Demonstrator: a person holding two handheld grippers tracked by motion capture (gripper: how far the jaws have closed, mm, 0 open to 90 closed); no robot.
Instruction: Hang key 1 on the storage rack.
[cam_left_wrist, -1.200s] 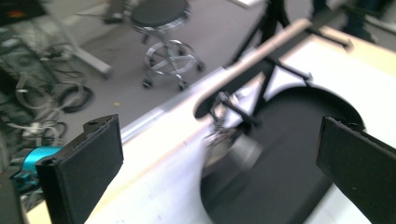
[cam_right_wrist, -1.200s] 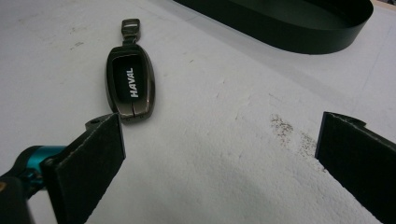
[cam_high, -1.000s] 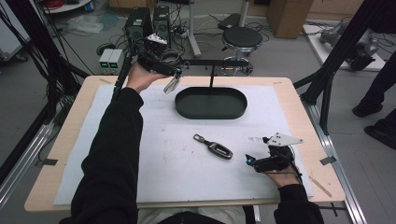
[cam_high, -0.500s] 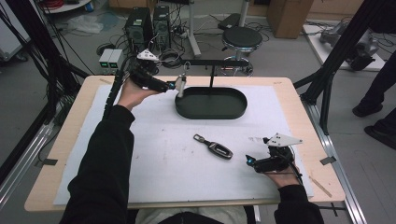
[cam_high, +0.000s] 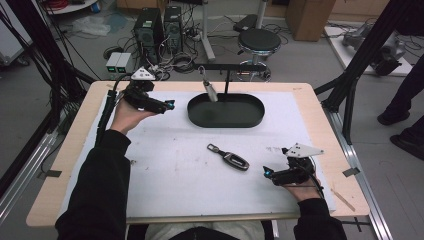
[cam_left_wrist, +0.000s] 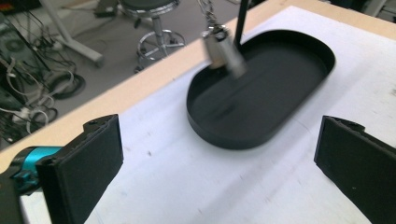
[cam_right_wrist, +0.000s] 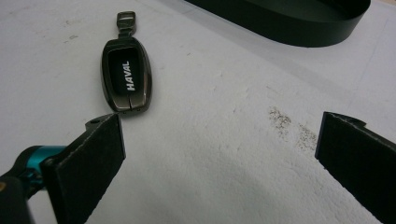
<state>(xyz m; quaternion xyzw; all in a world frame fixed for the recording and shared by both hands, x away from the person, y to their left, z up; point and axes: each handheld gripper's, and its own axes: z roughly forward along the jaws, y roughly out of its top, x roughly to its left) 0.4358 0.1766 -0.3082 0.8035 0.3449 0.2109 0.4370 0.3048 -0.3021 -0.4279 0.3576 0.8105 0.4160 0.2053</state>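
A black oval tray lies at the back middle of the white mat. A silver cylinder hangs on a chain from a black stand over the tray's left part; in the left gripper view the cylinder is blurred above the tray. My left gripper is left of the tray, open and empty. A dark key fob marked HAVAL lies on the mat. My right gripper rests open to the right of the fob.
The wooden table's edge frames the mat. Behind the table are a round stool, computer towers and cables on the floor. Black frame legs stand at the right side.
My left gripper had the silver cylinder between its jaws beside the stand; it has let go and drawn back to the left. The cylinder now swings from the stand. The right gripper stayed put.
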